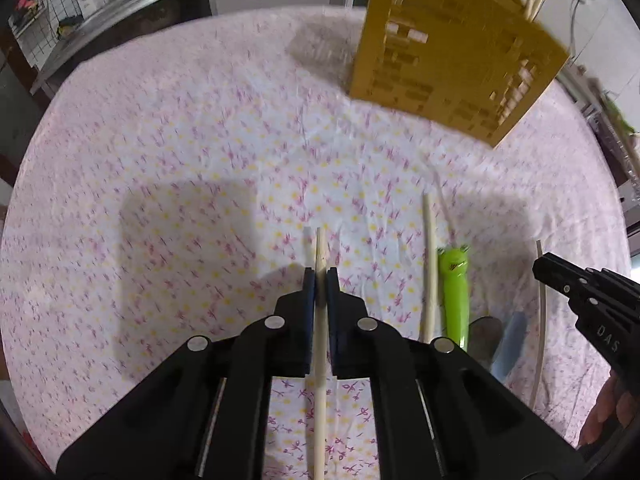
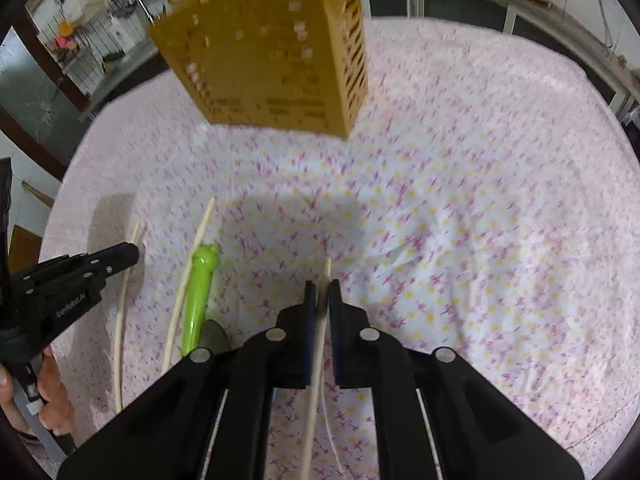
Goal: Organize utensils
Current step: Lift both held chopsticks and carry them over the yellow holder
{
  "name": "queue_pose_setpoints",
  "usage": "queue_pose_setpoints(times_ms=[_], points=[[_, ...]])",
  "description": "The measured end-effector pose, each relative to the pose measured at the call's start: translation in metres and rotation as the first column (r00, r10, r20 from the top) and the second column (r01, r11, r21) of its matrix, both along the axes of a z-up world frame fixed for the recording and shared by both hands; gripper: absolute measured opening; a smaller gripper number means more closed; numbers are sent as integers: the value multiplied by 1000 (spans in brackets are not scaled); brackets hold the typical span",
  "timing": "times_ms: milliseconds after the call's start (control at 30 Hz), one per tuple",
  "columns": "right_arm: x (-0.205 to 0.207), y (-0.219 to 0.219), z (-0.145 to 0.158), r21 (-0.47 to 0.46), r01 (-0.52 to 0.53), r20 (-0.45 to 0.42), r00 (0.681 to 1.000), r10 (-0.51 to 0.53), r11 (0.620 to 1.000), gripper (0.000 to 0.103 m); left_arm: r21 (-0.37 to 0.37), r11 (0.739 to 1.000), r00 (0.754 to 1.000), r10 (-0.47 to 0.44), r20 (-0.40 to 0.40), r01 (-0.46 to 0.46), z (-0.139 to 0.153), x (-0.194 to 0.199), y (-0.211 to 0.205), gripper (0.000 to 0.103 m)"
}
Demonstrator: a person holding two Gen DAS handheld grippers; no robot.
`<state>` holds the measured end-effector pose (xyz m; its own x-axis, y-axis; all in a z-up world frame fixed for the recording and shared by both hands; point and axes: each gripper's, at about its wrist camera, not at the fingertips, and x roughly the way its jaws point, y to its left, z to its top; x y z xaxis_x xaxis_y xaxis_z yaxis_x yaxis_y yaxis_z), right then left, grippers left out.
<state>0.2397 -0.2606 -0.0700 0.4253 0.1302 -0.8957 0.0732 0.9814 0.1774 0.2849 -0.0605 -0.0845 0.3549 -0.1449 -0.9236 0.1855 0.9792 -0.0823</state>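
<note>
My left gripper point(image 1: 320, 280) is shut on a pale wooden chopstick point(image 1: 320, 380) above the floral tablecloth point(image 1: 180, 168). My right gripper point(image 2: 322, 292) is shut on another chopstick point(image 2: 316, 368). A perforated yellow utensil holder point(image 1: 452, 48) stands at the far side with chopsticks sticking out; it also shows in the right wrist view point(image 2: 276, 44). A loose chopstick point(image 1: 429, 268) and a green-handled utensil point(image 1: 456, 292) lie between the grippers; both show in the right wrist view, the chopstick point(image 2: 188, 276) left of the green handle point(image 2: 200, 296). The right gripper shows at the left view's edge point(image 1: 538, 268).
Another thin chopstick point(image 1: 541, 320) lies under the right gripper. A blue piece point(image 1: 510, 344) and a metal utensil head point(image 1: 486, 336) lie by the green handle. Shelves and kitchen clutter point(image 2: 80, 32) stand beyond the table's far edge.
</note>
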Motion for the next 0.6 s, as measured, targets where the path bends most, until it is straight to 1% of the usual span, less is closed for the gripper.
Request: queue_pose_setpoints(times_ms=[100, 167, 200, 233, 300, 333, 433, 467, 533, 600], points=[[-9, -7, 20, -3, 9, 92, 996, -9, 1000, 7, -38, 999, 997, -3, 75, 6, 21, -5, 7, 5], [-12, -13, 35, -3, 14, 155, 988, -13, 1000, 6, -50, 999, 988, -4, 154, 12, 39, -11, 10, 5], [-13, -17, 40, -4, 18, 181, 983, -17, 1000, 6, -62, 998, 982, -7, 187, 19, 47, -13, 11, 5], [-16, -18, 50, -7, 19, 226, 974, -17, 1000, 6, -76, 997, 976, -8, 220, 25, 55, -14, 11, 5], [-21, -20, 64, -26, 31, 288, 957, -22, 999, 6, -110, 993, 955, -3, 298, 37, 71, -19, 15, 5], [-25, -19, 75, -47, 36, 338, 941, -18, 998, 6, -116, 992, 944, -3, 329, 43, 77, -22, 16, 5], [-29, -18, 98, -83, 51, 423, 906, -11, 995, 6, -150, 986, 905, 0, 426, 71, 95, -26, 12, 5], [-29, -17, 105, -91, 55, 454, 891, -7, 994, 6, -149, 986, 897, -1, 442, 75, 100, -24, 7, 5], [-27, -19, 118, -103, 75, 514, 858, -11, 992, 6, -144, 986, 873, 1, 488, 79, 112, -24, 1, 5], [-27, -23, 130, -87, 86, 554, 832, -24, 992, 6, -150, 985, 858, 3, 513, 86, 121, -23, -2, 5]])
